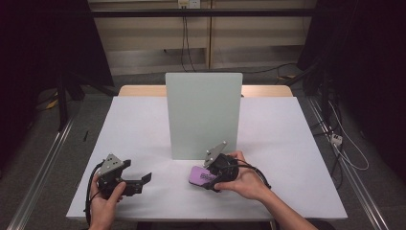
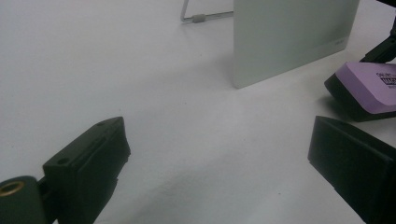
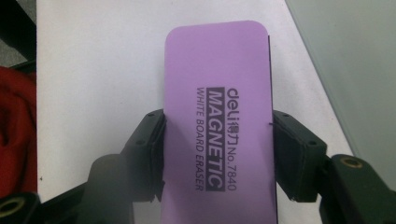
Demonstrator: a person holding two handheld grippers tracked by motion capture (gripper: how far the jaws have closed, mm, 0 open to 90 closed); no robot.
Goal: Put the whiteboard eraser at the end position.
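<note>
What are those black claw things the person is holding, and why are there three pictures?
Those claws are grabbing tools. A person holds one in each hand, and each has two black jaws that squeeze like tongs. One picture comes from a camera high above the white table. The other two come from little cameras riding on the tools, looking along their jaws. The right tool is squeezing a purple whiteboard eraser, low over the table. The left tool has its jaws open, holding nothing. A pale green board stands upright in the middle of the table, just behind the eraser.
</note>
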